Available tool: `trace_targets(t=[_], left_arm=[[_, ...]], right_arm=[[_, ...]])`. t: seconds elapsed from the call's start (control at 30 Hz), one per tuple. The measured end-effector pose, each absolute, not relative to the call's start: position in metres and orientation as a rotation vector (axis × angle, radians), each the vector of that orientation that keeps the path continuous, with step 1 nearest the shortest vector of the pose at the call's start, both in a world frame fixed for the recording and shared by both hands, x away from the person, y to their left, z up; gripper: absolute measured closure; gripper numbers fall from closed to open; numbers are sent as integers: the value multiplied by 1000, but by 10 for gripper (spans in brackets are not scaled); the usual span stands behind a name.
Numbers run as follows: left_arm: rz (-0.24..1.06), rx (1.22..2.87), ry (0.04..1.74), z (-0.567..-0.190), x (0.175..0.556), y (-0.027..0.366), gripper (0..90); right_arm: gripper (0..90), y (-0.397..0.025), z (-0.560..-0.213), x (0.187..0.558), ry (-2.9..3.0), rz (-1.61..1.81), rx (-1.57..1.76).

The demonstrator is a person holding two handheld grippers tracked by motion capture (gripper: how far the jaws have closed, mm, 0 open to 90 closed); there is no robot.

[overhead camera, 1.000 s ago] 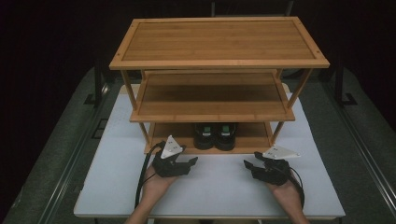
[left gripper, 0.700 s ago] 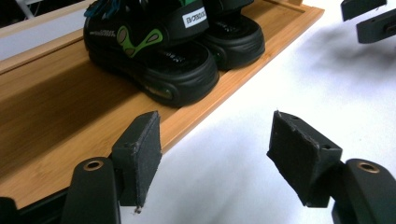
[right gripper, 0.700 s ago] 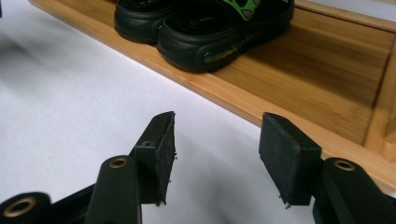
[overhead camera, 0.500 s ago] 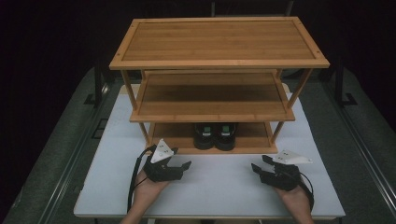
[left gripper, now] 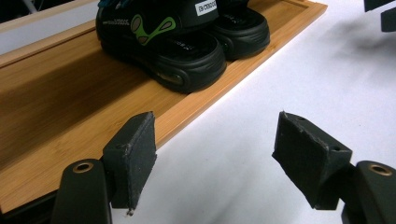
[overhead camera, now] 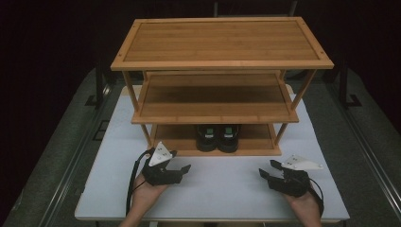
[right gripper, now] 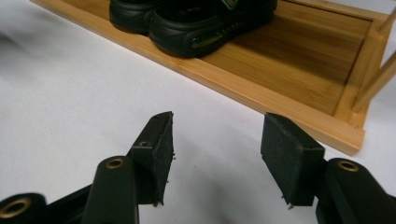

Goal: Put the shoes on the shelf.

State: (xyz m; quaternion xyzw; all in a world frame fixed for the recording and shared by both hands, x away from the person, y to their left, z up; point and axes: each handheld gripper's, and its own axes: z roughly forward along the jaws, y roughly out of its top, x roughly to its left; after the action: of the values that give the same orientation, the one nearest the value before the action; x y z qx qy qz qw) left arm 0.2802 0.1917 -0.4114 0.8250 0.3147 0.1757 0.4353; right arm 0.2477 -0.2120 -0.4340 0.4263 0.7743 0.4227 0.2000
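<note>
In the high view, I keep my left gripper (overhead camera: 182,169) and my right gripper (overhead camera: 265,171) low over the white table (overhead camera: 227,189), both a little in front of the wooden rack (overhead camera: 222,64). Both hold nothing. The pair of black shoes (overhead camera: 218,137) stands on the lowest shelf (overhead camera: 177,138), near its middle, between the two grippers and beyond them. I judge the step in hand is a reach for the shoes, so I should bring each gripper in low, under the middle shelf (overhead camera: 215,101), and not hit the front edge of the rack.

In the left gripper view, the jaws are spread wide, with bare table between them. The nearer shoe (left gripper: 161,42) is black with a thick rounded sole and a green mark on its side. It sits just behind the shelf lip (left gripper: 196,109), touching its partner.

In the right gripper view, the jaws are also spread apart and empty. The shoe (right gripper: 205,23) shows its rubber toe, close to the edge. I would grip the sole rim, because the toe looks smooth and may slip.
</note>
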Motion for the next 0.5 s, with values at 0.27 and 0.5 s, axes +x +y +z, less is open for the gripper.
trace_targets(t=[0.27,0.5], left_arm=[[426,2052,787,-413,279,198,286],[424,2044,809,-418,276,210,286]], right_arm=[[410,-222,-437,241,2171,1187,1195],[399,-228,-439,236,2172,1175,1199]])
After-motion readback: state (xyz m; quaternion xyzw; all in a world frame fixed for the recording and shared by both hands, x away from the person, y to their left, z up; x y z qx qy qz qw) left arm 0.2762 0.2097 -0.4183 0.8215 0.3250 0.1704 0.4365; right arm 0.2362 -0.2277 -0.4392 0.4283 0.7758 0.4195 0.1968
